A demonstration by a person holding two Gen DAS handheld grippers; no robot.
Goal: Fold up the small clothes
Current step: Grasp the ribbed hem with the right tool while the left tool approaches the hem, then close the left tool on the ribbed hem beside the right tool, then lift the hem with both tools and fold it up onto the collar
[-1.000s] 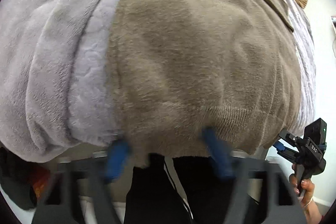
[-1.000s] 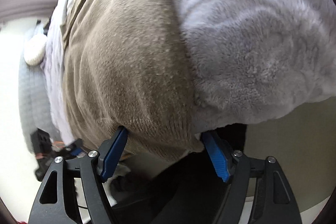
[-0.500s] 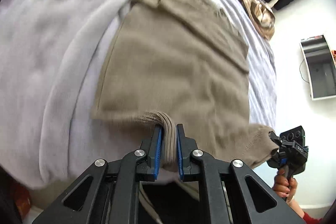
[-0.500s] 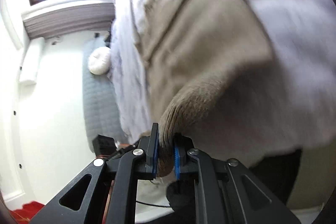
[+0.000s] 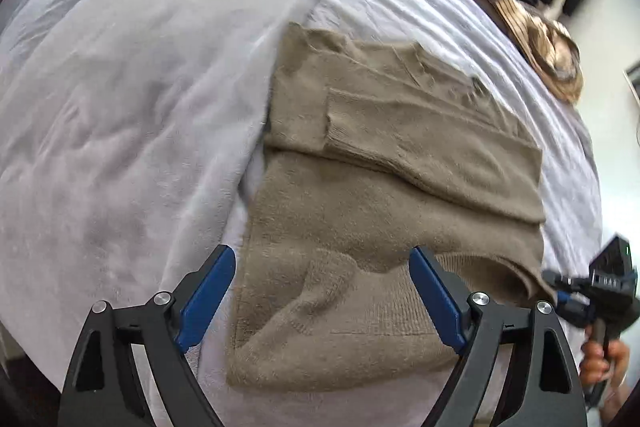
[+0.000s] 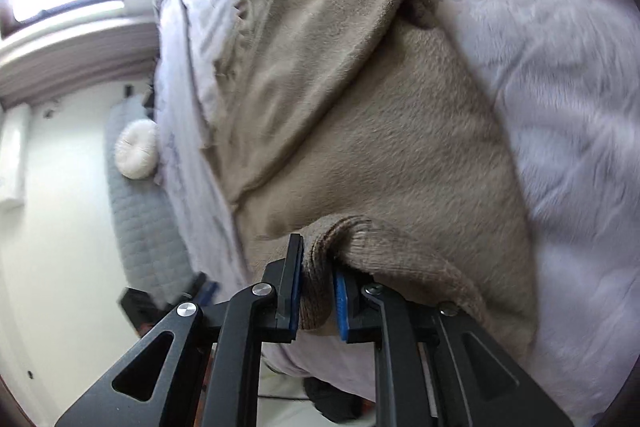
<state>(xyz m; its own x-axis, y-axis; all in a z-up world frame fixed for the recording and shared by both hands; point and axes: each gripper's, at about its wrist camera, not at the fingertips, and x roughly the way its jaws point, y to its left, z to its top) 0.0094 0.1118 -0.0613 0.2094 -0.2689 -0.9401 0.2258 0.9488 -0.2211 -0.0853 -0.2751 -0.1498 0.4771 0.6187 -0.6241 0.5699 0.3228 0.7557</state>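
— Clearly soft goods: a fuzzy taupe knit sweater (image 5: 384,187) lies part-folded on a pale lilac plush bedspread (image 5: 120,147), its ribbed hem (image 6: 320,291) nearest the camera.

— And the grippers?

— Left gripper (image 5: 320,299) hovers over the hem, jaws opening wide, gripping nothing. Right gripper (image 6: 316,291) has a bunched hem corner between narrow, slightly opening jaws.

— Handling?

— Probably light, limp and stretchy; the firmer ribbed hem corners look like the best hold.

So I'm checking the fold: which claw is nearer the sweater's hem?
Right. The right claw has the hem of the sweater bunched between its pads, jaws easing open. The left claw hangs above the hem, apart from it, jaws opening wide.
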